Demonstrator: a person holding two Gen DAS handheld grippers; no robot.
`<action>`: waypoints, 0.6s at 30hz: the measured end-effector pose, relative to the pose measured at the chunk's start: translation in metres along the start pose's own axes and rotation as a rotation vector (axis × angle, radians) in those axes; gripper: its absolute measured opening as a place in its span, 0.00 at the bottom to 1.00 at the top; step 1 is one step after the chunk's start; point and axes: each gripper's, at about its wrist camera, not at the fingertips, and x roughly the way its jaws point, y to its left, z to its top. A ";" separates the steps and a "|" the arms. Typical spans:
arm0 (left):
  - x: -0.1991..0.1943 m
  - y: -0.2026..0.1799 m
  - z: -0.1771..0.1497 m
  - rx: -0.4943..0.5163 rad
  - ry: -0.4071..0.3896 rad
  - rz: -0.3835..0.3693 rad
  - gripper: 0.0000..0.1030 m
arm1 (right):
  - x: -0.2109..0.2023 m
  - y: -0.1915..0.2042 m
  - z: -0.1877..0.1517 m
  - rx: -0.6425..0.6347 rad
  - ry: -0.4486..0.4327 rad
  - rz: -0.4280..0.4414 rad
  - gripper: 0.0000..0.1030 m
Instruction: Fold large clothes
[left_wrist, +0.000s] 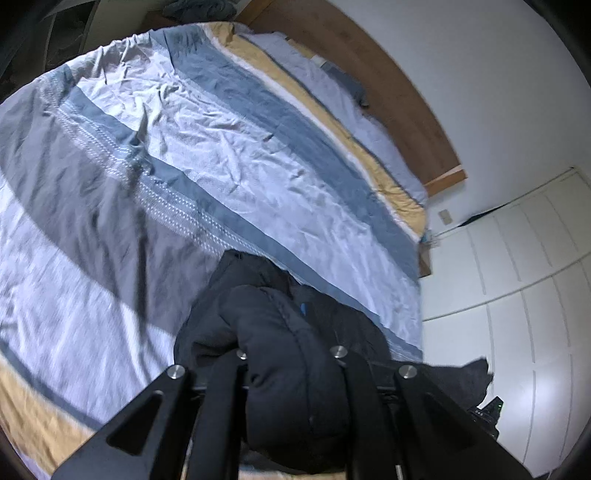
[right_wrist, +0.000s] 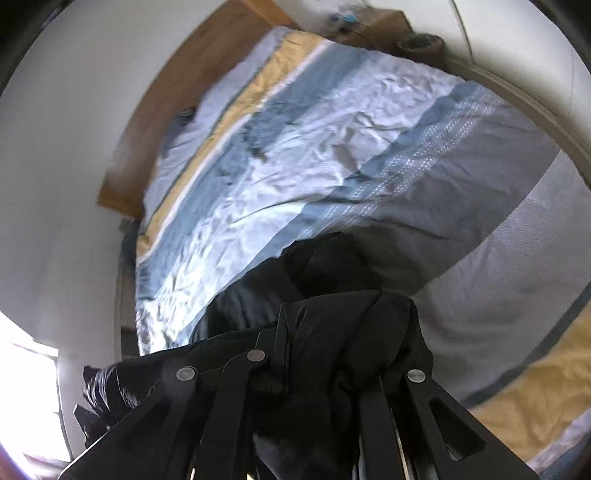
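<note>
A bulky black padded jacket bulges between the fingers of my left gripper, which is shut on it; a small blue tag shows on the fabric. The same black jacket drapes over my right gripper, shut on a bunched fold of it with a seam edge standing up. Both grippers hold the garment above the striped bedcover, and the rest of the jacket hangs down and trails toward the bed's near edge. The fingertips are buried in the cloth.
The bed's cover has blue, grey, white and tan stripes and is wrinkled. A wooden headboard runs along the white wall. White wardrobe doors stand beside the bed. A bedside table with small items sits at the far corner.
</note>
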 end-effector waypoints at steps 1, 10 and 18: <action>0.018 0.001 0.009 -0.005 0.009 0.016 0.09 | 0.012 -0.001 0.007 0.014 0.004 -0.010 0.08; 0.154 0.020 0.051 -0.022 0.081 0.137 0.13 | 0.114 -0.009 0.054 0.082 0.055 -0.121 0.09; 0.220 0.049 0.045 -0.080 0.186 0.116 0.20 | 0.170 -0.031 0.054 0.149 0.109 -0.185 0.14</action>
